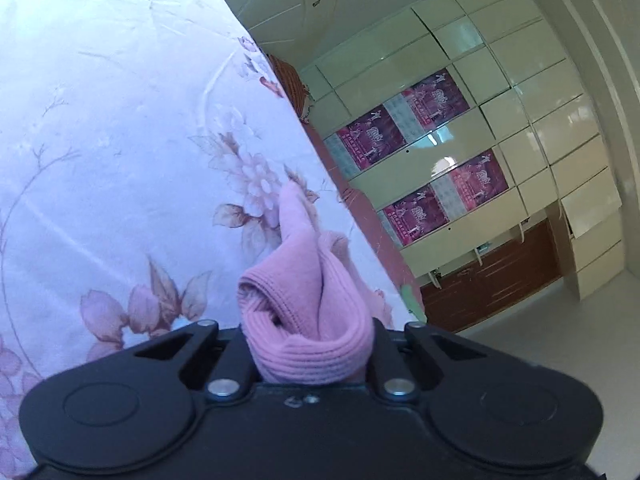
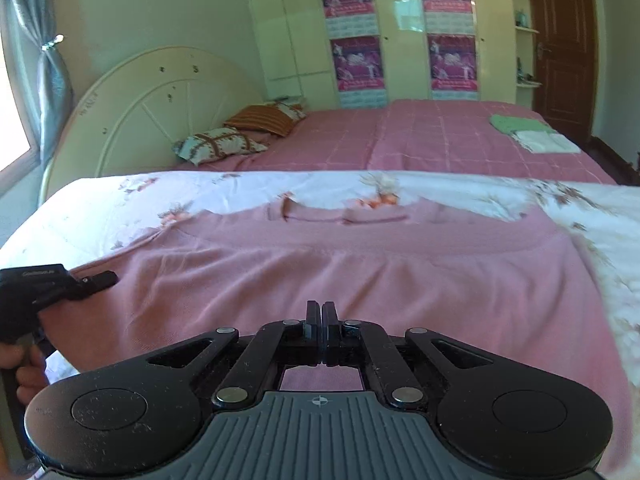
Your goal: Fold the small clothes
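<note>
A pink knit garment (image 2: 320,264) lies spread flat on a white floral sheet (image 2: 120,200) on the bed. My left gripper (image 1: 312,344) is shut on a bunched ribbed edge of the pink garment (image 1: 308,320), which hides its fingertips. In the right wrist view the left gripper (image 2: 100,279) shows at the garment's left edge. My right gripper (image 2: 321,312) is shut with its two fingers pressed together, empty, just above the near middle of the garment.
A pink checked bedspread (image 2: 420,136) lies beyond the floral sheet. Folded green and white clothes (image 2: 532,134) sit at its far right. Two pillows (image 2: 240,136) lie by the white headboard (image 2: 152,100). A wardrobe with posters (image 2: 400,28) and a brown door (image 2: 560,40) stand behind.
</note>
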{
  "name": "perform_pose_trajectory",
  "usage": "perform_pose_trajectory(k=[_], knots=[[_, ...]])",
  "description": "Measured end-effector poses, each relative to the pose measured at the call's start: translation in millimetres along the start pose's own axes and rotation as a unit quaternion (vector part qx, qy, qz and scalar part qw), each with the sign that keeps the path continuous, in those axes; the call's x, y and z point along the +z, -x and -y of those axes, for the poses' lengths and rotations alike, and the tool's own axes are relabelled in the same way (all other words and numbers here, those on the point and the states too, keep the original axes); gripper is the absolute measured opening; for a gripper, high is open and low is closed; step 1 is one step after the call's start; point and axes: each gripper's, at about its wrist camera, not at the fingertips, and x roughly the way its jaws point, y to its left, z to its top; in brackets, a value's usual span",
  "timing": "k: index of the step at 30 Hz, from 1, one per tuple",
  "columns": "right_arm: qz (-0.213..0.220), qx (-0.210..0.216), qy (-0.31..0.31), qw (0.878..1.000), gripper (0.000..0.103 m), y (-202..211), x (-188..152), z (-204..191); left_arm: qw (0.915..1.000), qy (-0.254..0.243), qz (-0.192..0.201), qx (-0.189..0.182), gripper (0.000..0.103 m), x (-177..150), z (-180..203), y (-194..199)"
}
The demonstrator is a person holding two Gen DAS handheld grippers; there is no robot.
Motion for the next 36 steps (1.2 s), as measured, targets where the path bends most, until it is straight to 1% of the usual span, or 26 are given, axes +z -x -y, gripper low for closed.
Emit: perform_pose_trajectory(k=[1,2,3,4,5,6,7,10,12,15,16,17,18,20,23,24,25,26,27,28,29,31,32,33,35,36], knots=[[0.000,0.007,0.002,1.000,0.000,-5.6,-0.2,-0.8,0.9999,0.000,-0.009,0.010,0.009,-3.5,-6.3,-5.0],[-0.006,0.007,0.007,1.000,0.000,-16.8,-2.0,-0.8,0.9995,0.018,-0.024,0.014,0.010,-6.8,-17.0,-8.8],[-0.028,-0.004,0.010,1.000,0.000,-31.3,-4.8,0.5,0.9996,0.025,-0.014,-0.002,0.013,-8.9,-21.9,-5.8],[-0.067,-0.015,0.010,0.998,0.000,-48.9,-9.0,4.1,0.9995,0.031,-0.009,-0.005,0.014,-9.6,-23.3,-2.2],[-0.082,-0.013,0.007,0.996,0.000,-58.0,-13.8,8.9,0.9992,0.040,-0.005,-0.002,0.016,-10.0,-23.9,2.8],[-0.069,-0.004,0.007,0.998,0.000,-56.4,-14.9,11.6,0.9989,0.046,0.000,-0.002,0.022,-11.2,-24.0,7.5],[-0.070,0.001,0.006,0.998,0.000,-55.8,-15.2,14.6,0.9987,0.050,0.005,0.002,0.024,-12.9,-23.7,11.3],[-0.046,0.026,-0.008,0.999,0.000,-49.3,-15.3,22.3,0.9980,0.058,0.020,0.010,0.024,-17.3,-23.4,13.9],[-0.055,0.034,-0.006,0.998,0.000,-55.6,-18.2,24.5,0.9981,0.050,0.023,0.027,0.024,-18.3,-18.9,12.1],[-0.047,0.043,-0.009,0.998,0.000,-53.5,-17.2,25.0,0.9975,0.053,0.017,0.044,0.025,-14.8,-14.0,9.7],[-0.041,0.050,-0.015,0.998,0.000,-51.4,-15.9,24.9,0.9977,0.045,0.019,0.047,0.023,-14.2,-12.6,7.4],[-0.039,0.054,-0.013,0.998,0.000,-52.0,-16.7,24.7,0.9979,0.017,0.017,0.061,0.014,-14.6,-9.4,3.7],[-0.047,0.052,-0.007,0.997,0.000,-57.4,-18.9,24.6,0.9972,-0.006,0.016,0.073,0.009,-14.8,-6.6,1.2],[-0.043,0.056,-0.004,0.997,0.000,-61.7,-20.8,24.7,0.9979,0.021,0.018,0.059,0.007,-9.8,-8.7,5.3],[-0.046,0.051,-0.009,0.998,0.000,-59.1,-17.6,26.5,0.9991,0.026,0.034,0.007,0.007,-4.5,-1.2,19.7],[-0.043,0.049,-0.012,0.998,0.000,-57.2,-17.9,27.5,0.9991,0.011,0.040,-0.004,0.007,-3.4,5.2,24.7],[-0.042,0.053,-0.010,0.998,0.000,-56.2,-19.7,29.2,0.9991,-0.012,0.040,0.001,0.007,-3.3,11.0,25.3],[-0.042,0.058,-0.007,0.997,0.000,-57.0,-22.1,30.6,0.9994,-0.019,0.025,0.013,0.007,-2.5,11.5,20.4],[-0.040,0.063,-0.009,0.997,0.000,-57.8,-23.8,33.4,0.9993,-0.009,0.008,0.034,0.007,-1.2,8.1,15.2],[-0.041,0.071,-0.019,0.996,0.000,-58.9,-23.3,37.6,0.9990,-0.006,0.002,0.045,0.007,-0.3,7.3,13.5],[-0.046,0.080,-0.038,0.995,0.000,-60.3,-21.6,42.7,0.9990,-0.010,0.005,0.042,0.007,-0.3,10.6,15.4],[-0.053,0.091,-0.063,0.992,0.000,-59.9,-18.0,50.1,0.9994,-0.023,0.015,0.019,0.007,-1.7,27.5,21.8],[-0.048,0.090,-0.075,0.992,0.000,-55.3,-16.6,53.8,0.9989,-0.045,0.012,0.007,0.007,-3.9,44.6,22.8],[-0.032,0.087,-0.087,0.992,0.000,-47.4,-16.1,59.0,0.9976,-0.068,0.008,-0.003,0.007,-6.7,60.4,22.9],[0.006,0.086,-0.121,0.989,0.000,-25.7,-15.8,76.6,0.9908,-0.132,-0.014,-0.027,0.007,-20.9,105.9,19.0],[0.020,0.081,-0.138,0.987,0.000,-14.6,-15.7,87.6,0.9851,-0.167,-0.025,-0.031,0.007,-30.9,129.5,14.7]])
